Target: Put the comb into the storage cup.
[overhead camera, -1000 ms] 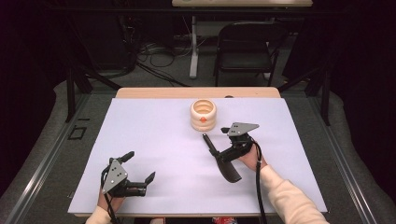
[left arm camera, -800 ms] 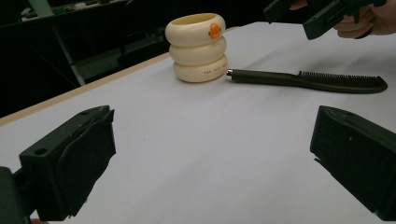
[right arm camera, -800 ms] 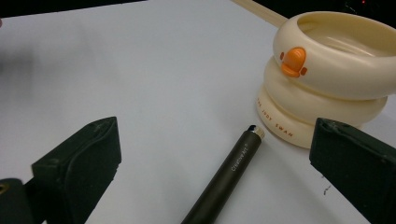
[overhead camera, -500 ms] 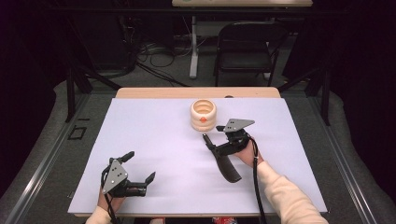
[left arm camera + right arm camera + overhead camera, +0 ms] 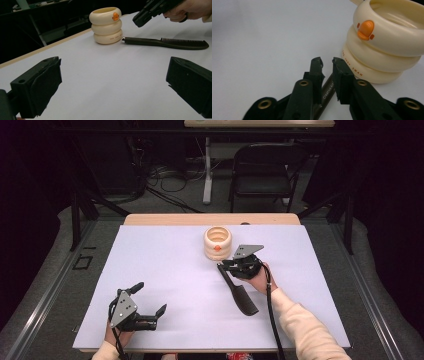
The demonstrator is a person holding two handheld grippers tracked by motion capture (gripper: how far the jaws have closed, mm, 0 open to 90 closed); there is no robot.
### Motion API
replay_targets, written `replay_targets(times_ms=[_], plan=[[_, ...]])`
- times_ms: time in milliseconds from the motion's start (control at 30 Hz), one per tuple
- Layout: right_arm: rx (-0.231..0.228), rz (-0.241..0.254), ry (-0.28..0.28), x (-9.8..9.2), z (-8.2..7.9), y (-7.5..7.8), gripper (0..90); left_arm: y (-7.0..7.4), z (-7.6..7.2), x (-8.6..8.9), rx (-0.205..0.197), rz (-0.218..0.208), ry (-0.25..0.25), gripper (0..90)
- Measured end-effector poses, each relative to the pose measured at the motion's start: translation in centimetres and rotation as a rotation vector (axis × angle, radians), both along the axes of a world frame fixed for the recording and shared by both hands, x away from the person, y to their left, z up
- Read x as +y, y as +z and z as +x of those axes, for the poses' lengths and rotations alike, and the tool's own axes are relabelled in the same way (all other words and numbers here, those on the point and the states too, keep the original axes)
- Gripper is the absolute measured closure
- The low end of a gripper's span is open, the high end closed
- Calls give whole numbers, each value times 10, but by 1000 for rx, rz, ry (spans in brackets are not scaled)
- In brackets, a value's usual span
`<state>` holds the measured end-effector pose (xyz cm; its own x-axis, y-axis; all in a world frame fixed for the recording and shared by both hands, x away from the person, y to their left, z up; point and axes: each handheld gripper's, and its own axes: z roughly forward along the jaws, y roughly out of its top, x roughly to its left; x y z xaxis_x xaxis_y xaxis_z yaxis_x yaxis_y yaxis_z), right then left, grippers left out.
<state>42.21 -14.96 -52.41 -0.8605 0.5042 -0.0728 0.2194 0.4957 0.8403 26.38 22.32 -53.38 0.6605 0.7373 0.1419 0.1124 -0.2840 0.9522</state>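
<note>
A black comb (image 5: 240, 295) (image 5: 165, 43) lies flat on the white table sheet (image 5: 165, 255), its handle end pointing at a cream ringed cup (image 5: 218, 241) (image 5: 106, 25) (image 5: 384, 47) with an orange duck beak. My right gripper (image 5: 223, 266) (image 5: 137, 21) (image 5: 326, 63) hovers just above the handle end, jaws open by a narrow gap. The comb handle (image 5: 327, 92) shows beneath and between them, apart from the pads. Near the front left, my left gripper (image 5: 150, 298) (image 5: 115, 75) rests wide open with nothing in it.
The cup stands a short way beyond the right gripper's tips. A wooden table strip (image 5: 210, 219) runs along the far edge. Behind the table are a black chair (image 5: 265, 170), a stand and cables on the floor.
My right gripper has moved a little left and away along the comb toward its handle end and the cup. The comb, the cup and my left gripper have stayed put.
</note>
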Motion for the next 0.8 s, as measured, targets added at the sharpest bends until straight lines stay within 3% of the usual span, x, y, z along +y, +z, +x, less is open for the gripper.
replay_targets(times_ms=[33,167,400,800], plan=[[3,-17,-8,2,2,-2,849,0,0,0,0,1,-1,0],[16,-34,-8,5,7,-4,900,0,0,0,0,2,0,0],[33,-87,-12,14,13,-10,900,0,0,0,1,1,0,1],[23,-142,-5,24,19,-18,900,0,0,0,1,3,1,1]])
